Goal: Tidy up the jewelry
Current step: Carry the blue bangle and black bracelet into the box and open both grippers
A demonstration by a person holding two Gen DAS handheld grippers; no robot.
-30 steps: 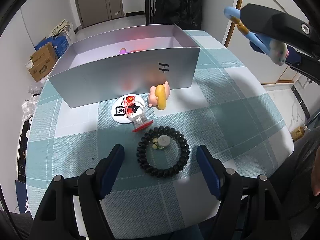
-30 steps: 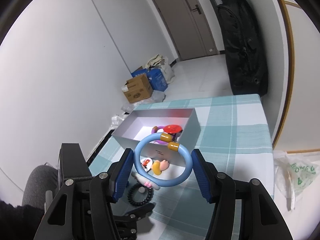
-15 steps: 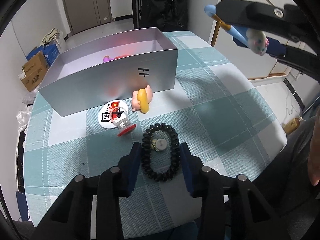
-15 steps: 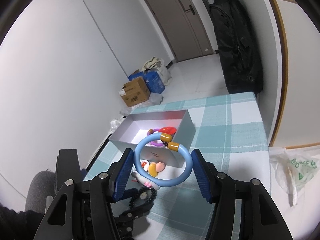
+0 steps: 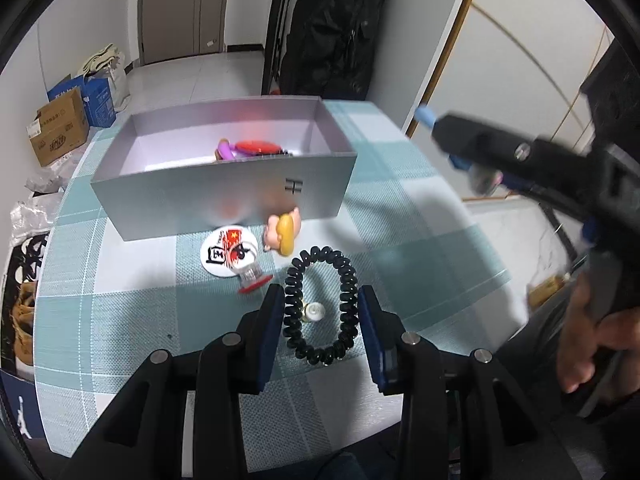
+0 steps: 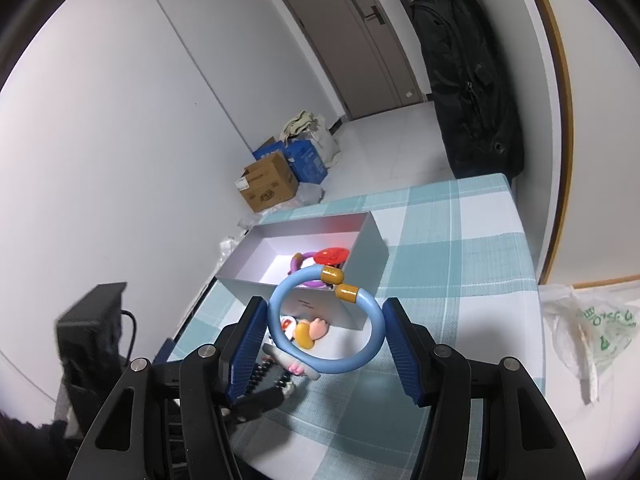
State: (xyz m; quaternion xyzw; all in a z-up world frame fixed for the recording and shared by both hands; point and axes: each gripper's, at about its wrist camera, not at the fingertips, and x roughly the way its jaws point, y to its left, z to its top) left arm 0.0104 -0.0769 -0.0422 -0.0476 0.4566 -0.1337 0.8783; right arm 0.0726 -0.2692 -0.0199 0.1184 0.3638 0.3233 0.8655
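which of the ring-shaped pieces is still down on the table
The black coil bracelet, squeezed between the left gripper. The light blue bangle is held up in the right gripper, and the purple ring lies in the grey box.

A badge and a figurine lie on the table before the box.

Bright, fisheye-warped, right edge motion-blurred

1. One silver box, at twelve o'clock on the table.
2. One black coil bracelet.
3. One blue bangle.
4. One round badge.
5. One pink-and-yellow figure.
6. Two cardboard boxes, at ten o'clock.
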